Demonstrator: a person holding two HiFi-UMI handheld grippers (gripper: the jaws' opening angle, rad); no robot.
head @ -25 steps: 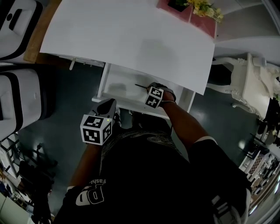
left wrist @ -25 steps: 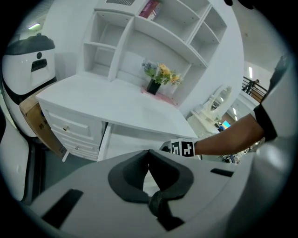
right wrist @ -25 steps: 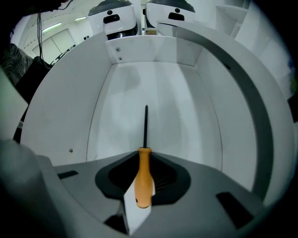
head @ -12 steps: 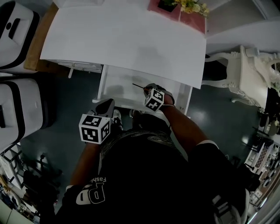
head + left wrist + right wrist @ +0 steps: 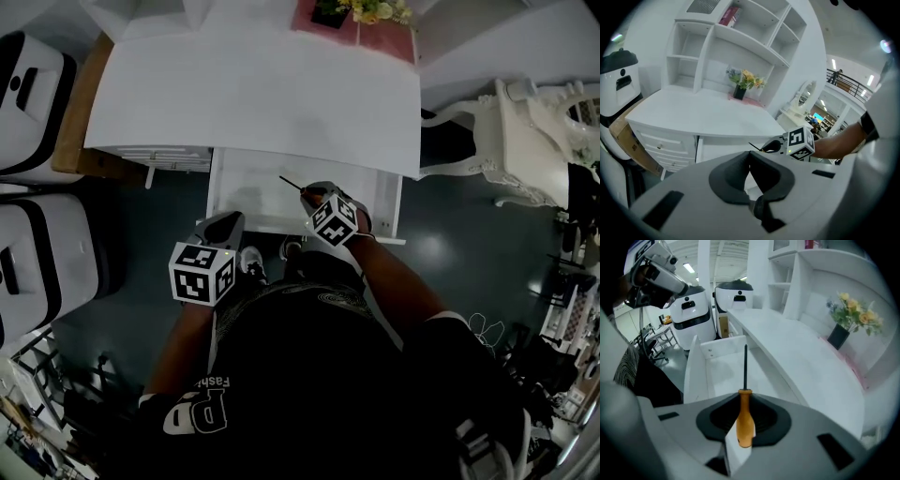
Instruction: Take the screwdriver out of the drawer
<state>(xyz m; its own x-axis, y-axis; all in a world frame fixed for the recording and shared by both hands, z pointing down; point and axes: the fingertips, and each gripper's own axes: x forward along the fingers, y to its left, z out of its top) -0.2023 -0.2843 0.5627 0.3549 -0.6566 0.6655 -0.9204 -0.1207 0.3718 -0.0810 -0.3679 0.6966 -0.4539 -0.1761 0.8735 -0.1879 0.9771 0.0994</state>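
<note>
**Right gripper holds an orange screwdriver over the open drawer; left gripper is closed and empty**

A person stands at a white counter and looks steeply down, with a two-jaw gripper in each hand. Under the counter's front edge, a shallow white drawer is pulled out towards the person.

The right gripper reaches over the right half of the drawer. In the right gripper view, its fingers are closed on the rounded orange handle of a screwdriver with a thin dark shaft. The handle sits upright between the dark pads. The shaft points straight ahead, away from the gripper, over the drawer's pale floor. In the head view the dark shaft sticks out from the fingers towards the back left of the drawer. No view shows whether the tip touches the drawer floor.

The left gripper is held just in front of the drawer's left part, outside it and nearer the person's body. In the left gripper view, its dark fingers meet at their tips, with nothing between them and only a narrow wedge-shaped gap behind the tips. Past the left gripper, that view shows the right gripper with its square-marked cube and the screwdriver shaft beside the counter's edge.

A dark vase of yellow flowers stands at the back of the counter, well apart from both grippers.
</note>
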